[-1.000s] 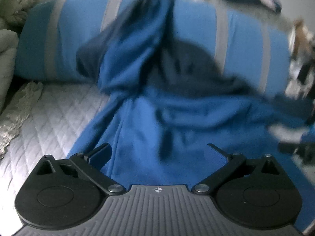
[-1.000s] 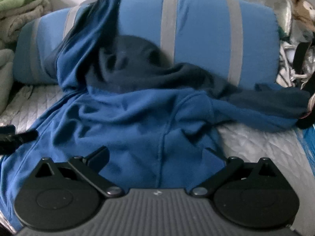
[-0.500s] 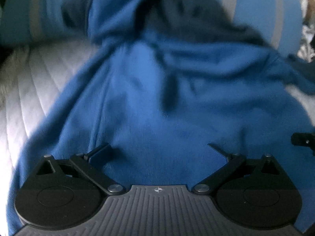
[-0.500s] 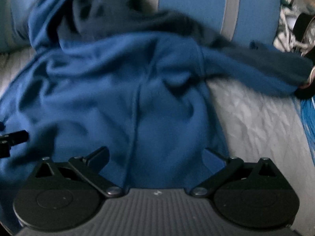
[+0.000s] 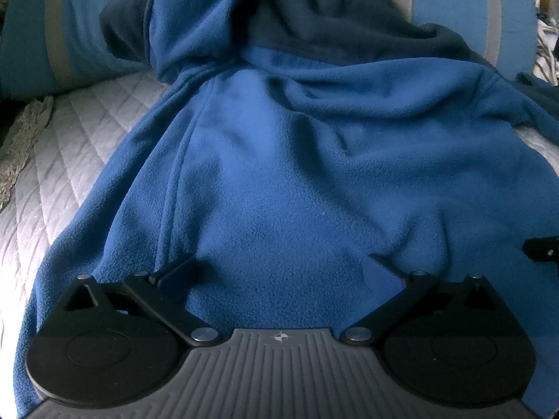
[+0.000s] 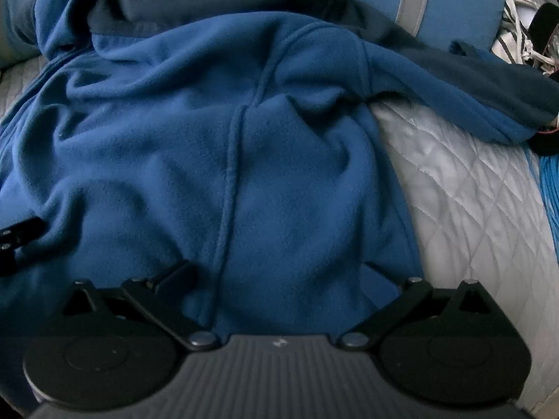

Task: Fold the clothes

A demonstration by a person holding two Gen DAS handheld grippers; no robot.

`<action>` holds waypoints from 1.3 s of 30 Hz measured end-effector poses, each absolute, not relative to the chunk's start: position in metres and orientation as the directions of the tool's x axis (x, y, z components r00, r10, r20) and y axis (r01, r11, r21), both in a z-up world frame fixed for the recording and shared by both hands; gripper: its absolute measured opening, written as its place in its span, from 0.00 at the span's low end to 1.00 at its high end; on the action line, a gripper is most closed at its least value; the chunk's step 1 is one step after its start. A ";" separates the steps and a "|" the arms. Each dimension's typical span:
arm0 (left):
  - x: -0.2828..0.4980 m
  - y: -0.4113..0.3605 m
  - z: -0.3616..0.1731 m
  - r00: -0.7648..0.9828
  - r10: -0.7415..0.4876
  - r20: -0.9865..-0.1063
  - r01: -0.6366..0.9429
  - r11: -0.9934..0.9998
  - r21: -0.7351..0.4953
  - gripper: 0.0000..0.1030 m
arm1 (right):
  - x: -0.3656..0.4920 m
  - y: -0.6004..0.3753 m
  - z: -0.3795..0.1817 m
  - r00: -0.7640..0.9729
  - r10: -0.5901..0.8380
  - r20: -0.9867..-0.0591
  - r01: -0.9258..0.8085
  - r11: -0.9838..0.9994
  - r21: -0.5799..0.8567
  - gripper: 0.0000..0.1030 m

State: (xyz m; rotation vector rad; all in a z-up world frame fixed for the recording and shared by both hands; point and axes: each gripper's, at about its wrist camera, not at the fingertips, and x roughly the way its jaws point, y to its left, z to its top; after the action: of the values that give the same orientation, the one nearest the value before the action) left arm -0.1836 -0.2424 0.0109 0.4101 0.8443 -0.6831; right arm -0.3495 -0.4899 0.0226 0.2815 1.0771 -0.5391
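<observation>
L gripper [image 5: 279, 262] sits nearest in the left wrist view, fingers spread wide w/ nothing pinched, both tips low over the hem end of the blue fleece jacket [image 5: 297, 181]. R gripper [image 6: 276, 269] same deal in the right wrist view: fingers spread apart, empty, tips at the jacket's near edge, w/ a vertical seam running up btwn them. Each gripper shows as a black bit at the side edge of the other's view, so they sit side by side over the fabric. Jacket lies rumpled on a white quilted bedcover [image 5: 80, 146], bare quilt visible to the L of it in the left wrist view and to the R in the right wrist view [image 6: 464, 188]. One sleeve [image 6: 471, 90] trails out to the R across the quilt, navy on its upper side. Farther back the navy hood/collar part [image 5: 332, 24] is bunched up and leans against a blue pillow w/ grey stripes [image 5: 59, 35]. Beyond the pillow's R end, some clutter, too blurred to ID.
</observation>
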 end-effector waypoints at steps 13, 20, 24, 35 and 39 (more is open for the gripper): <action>-0.184 -0.243 0.009 0.480 -0.385 -0.789 0.696 0.714 0.075 1.00 | -0.350 -0.492 0.023 0.364 -0.272 -0.891 0.543 0.839 -0.035 1.00; -0.184 -0.243 0.008 0.482 -0.386 -0.787 0.698 0.712 0.078 1.00 | -0.350 -0.492 0.022 0.364 -0.273 -0.890 0.545 0.838 -0.034 1.00; -0.185 -0.244 0.009 0.482 -0.386 -0.787 0.698 0.711 0.079 1.00 | -0.350 -0.491 0.021 0.363 -0.274 -0.891 0.545 0.837 -0.035 1.00; -0.187 -0.247 0.009 0.489 -0.387 -0.781 0.705 0.703 0.093 1.00 | -0.349 -0.490 0.023 0.363 -0.267 -0.893 0.548 0.836 -0.027 1.00; -0.191 -0.251 0.009 0.512 -0.377 -0.772 0.707 0.696 0.129 1.00 | -0.349 -0.487 0.029 0.363 -0.243 -0.900 0.555 0.832 -0.001 1.00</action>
State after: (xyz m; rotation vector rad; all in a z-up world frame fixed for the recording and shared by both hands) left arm -0.1914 -0.2511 0.0092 0.4654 0.7913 -0.6805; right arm -0.3485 -0.4866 0.0294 0.3276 1.0857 -0.5253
